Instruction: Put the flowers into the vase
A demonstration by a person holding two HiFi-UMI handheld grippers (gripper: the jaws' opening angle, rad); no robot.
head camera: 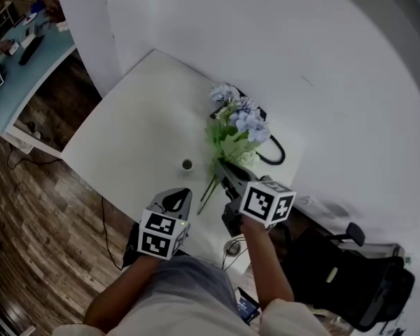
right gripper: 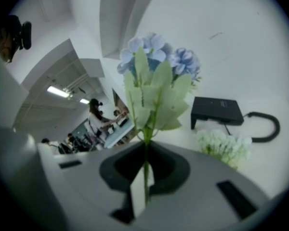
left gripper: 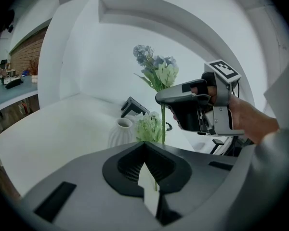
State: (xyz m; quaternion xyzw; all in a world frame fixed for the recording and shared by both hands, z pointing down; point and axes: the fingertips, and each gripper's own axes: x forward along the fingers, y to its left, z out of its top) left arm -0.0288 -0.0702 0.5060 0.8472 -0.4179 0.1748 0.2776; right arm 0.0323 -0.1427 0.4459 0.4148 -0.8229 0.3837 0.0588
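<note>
The blue-flowered artificial stem [right gripper: 156, 76] is pinched upright by the right gripper [right gripper: 145, 174], ready for the ribbed white vase [left gripper: 121, 134]; the left gripper [left gripper: 149, 174] is closed on nothing.

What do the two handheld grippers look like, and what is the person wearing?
Both the left gripper and right gripper have grey shells with black recesses round the jaws. Each carries a white cube with black square markers. The person wears a light grey top.
</note>
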